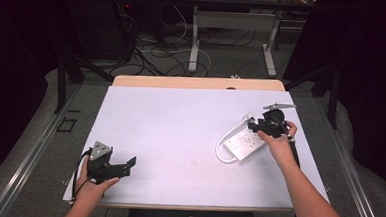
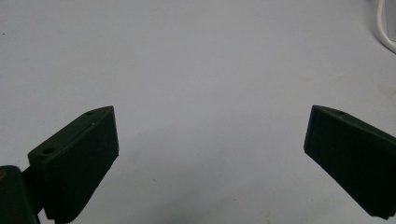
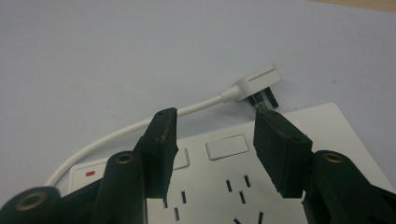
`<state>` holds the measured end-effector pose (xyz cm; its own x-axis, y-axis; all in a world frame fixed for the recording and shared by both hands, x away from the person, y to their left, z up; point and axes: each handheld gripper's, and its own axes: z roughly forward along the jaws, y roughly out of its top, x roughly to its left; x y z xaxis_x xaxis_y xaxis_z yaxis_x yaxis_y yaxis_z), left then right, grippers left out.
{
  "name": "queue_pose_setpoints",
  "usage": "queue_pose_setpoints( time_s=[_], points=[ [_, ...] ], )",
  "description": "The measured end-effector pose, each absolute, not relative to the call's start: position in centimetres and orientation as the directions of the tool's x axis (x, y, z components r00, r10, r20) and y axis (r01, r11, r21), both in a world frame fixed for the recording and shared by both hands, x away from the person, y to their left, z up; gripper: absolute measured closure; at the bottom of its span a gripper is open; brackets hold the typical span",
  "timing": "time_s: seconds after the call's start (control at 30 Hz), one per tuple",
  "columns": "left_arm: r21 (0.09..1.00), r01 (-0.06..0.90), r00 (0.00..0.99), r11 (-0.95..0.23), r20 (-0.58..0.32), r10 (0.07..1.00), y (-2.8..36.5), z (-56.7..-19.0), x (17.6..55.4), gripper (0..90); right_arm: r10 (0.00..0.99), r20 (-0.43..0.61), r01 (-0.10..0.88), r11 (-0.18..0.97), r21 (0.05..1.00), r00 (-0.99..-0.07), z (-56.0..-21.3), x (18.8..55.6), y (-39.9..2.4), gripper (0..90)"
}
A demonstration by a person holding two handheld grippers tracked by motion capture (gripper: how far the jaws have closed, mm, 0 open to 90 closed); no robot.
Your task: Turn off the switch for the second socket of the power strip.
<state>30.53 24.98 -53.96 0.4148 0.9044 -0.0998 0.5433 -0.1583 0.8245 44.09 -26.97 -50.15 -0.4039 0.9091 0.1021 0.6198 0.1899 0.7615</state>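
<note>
We hold the right tool [image 3: 212,140] apart over the strip [image 3: 299,186], its plug [image 3: 254,81] just ahead (cord looping leftward); left tool [image 2: 210,154], also apart, rests far off.

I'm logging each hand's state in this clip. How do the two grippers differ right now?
The left gripper sits near the table's front left corner over bare surface; the right gripper hovers above the white power strip. The left gripper's jaws spread wide; the right gripper's jaws stand closer together. Both are open and hold nothing.
</note>
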Motion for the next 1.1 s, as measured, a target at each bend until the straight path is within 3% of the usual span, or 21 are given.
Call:
queue_pose_setpoints(
  time_s=[0.57, 1.1],
  points=[
    [0.825, 0.544, 0.412, -0.154, -0.102, 0.906, 24.9, -54.0, 30.7, 3.2, 0.878, 0.084, 0.552, 0.219, 0.804, -0.471, -48.9, 41.9, -26.0, 36.2],
    [0.825, 0.542, 0.423, -0.161, -0.103, 0.9, 24.4, -54.1, 30.9, 3.2, 0.864, 0.12, 0.5, 0.165, 0.85, -0.49, -47.7, 39.6, -25.5, 26.5]
  ],
)
